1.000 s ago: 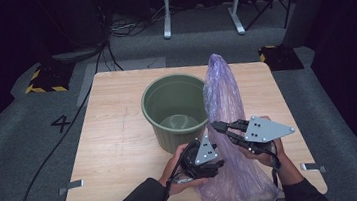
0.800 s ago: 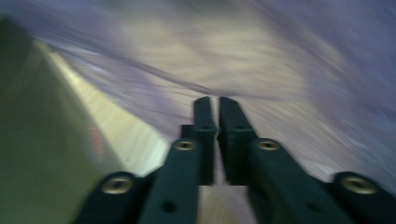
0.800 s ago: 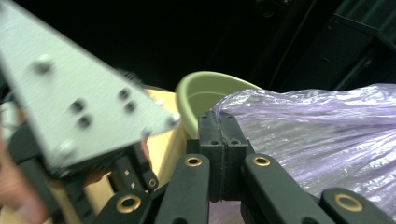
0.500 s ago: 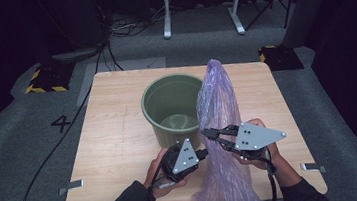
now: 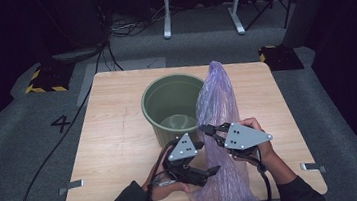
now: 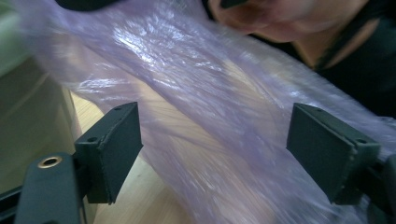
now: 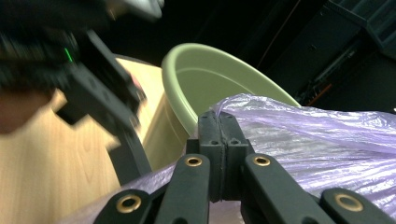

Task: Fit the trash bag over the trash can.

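Note:
A translucent purple plastic bag [image 5: 217, 101] stands drawn up tall on the wooden table [image 5: 115, 137], just right of a green bucket [image 5: 174, 103]. My right gripper [image 5: 203, 128] is shut on a fold of the bag's film [image 7: 223, 135], with the bucket's rim [image 7: 210, 79] beyond it. My left gripper [image 5: 208, 166] sits lower, at the bag's left side. Its jaws have just been opening. In the left gripper view the pads [image 6: 116, 144] stand wide apart, with the bag [image 6: 210, 116] passing between them and neither pad pressing on it.
The bucket is open-topped and touches the bag's left flank. Bare tabletop lies to the bucket's left and along the right edge. Cables and yellow-black blocks [image 5: 43, 79] lie on the grey floor beyond the table. A white metal frame [image 5: 201, 2] stands at the back.
My left gripper has let go of the bag's film and its jaws have spread wide. My right gripper keeps its pinch and has shifted slightly left.

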